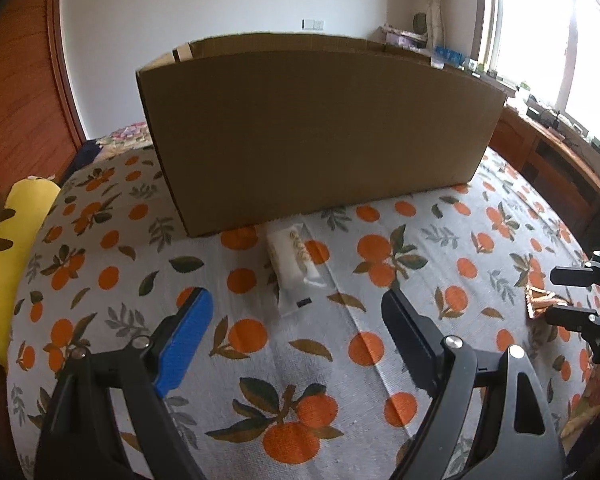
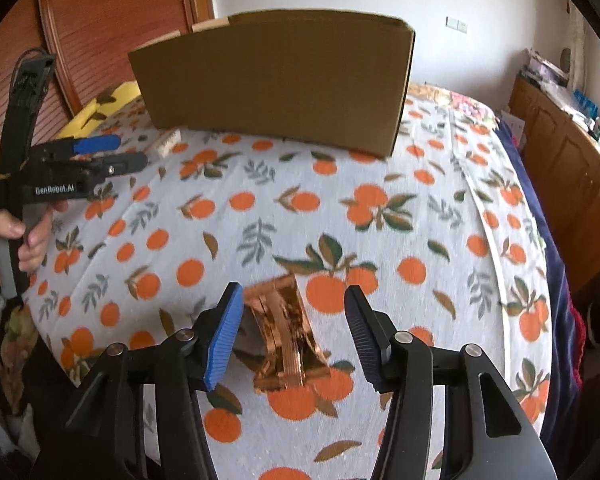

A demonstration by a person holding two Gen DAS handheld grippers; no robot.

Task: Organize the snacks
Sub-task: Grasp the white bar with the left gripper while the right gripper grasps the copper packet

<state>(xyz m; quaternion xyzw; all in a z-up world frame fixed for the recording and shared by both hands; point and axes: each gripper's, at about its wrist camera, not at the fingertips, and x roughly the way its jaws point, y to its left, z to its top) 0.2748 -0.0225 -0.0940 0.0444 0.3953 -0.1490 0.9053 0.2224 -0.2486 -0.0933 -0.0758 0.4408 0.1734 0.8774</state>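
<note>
While "GenRobot.AI" reads on the left gripper [image 2: 112, 156] at middle left, its fingers spread before a white snack packet [image 1: 296, 266] at centre frame; the right gripper [image 2: 292, 336], fingers wide, straddles a copper-foil snack [image 2: 284, 336] low on the bed [image 2: 420, 240].

cardboard box [image 1: 316, 132] walls off far side, open bedspread [image 1: 340, 360] btwn tools

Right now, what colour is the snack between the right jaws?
Shiny copper-brown snack; right wrist view shows it best.
</note>
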